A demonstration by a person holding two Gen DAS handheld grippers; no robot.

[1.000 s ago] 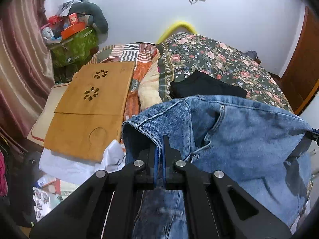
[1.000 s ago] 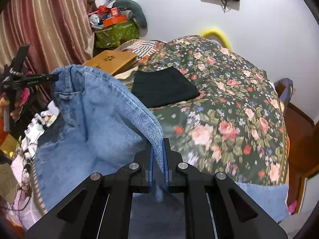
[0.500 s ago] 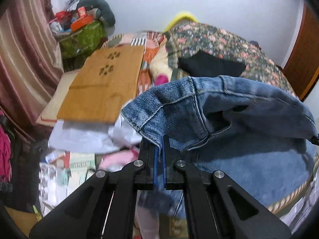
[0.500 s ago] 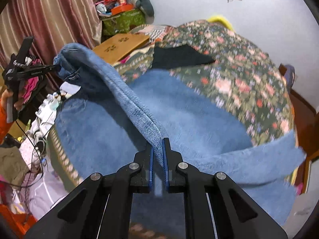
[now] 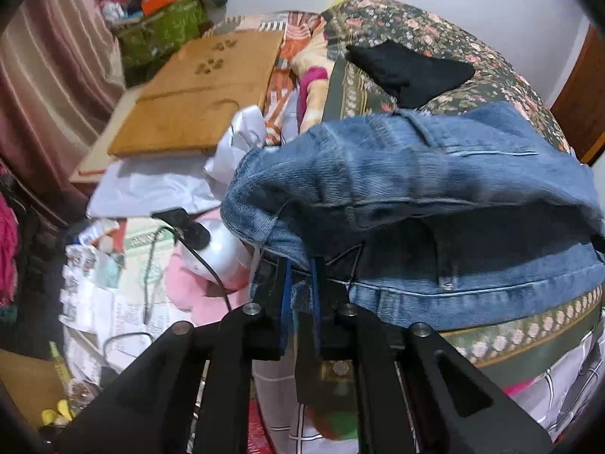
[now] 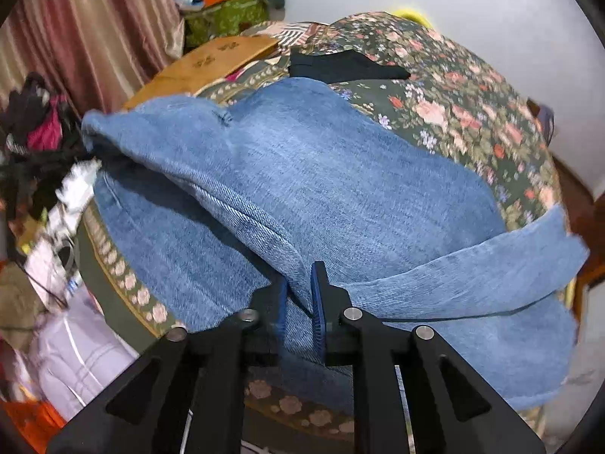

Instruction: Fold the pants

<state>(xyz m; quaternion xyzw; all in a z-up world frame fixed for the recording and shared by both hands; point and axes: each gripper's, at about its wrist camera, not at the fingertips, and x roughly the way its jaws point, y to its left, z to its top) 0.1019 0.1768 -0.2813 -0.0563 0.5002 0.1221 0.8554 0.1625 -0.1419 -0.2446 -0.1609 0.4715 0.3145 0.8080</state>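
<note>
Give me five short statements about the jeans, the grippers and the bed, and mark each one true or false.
1. The left gripper has denim of the jeans between its fingers. True.
2. The right gripper holds nothing. False: denim sits between its fingers.
3. The bedspread is plain white. False: dark floral.
4. A black garment lies on the bed beyond the jeans. True.
5. The wooden lap desk rests on top of the jeans. False: it lies apart.

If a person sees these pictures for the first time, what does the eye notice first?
The blue jeans dominate, spread over the floral bedspread and folded across themselves. Both grippers, left and right, have denim between their fingers at the near edge. Behind lie a black folded garment and a wooden board.
</note>
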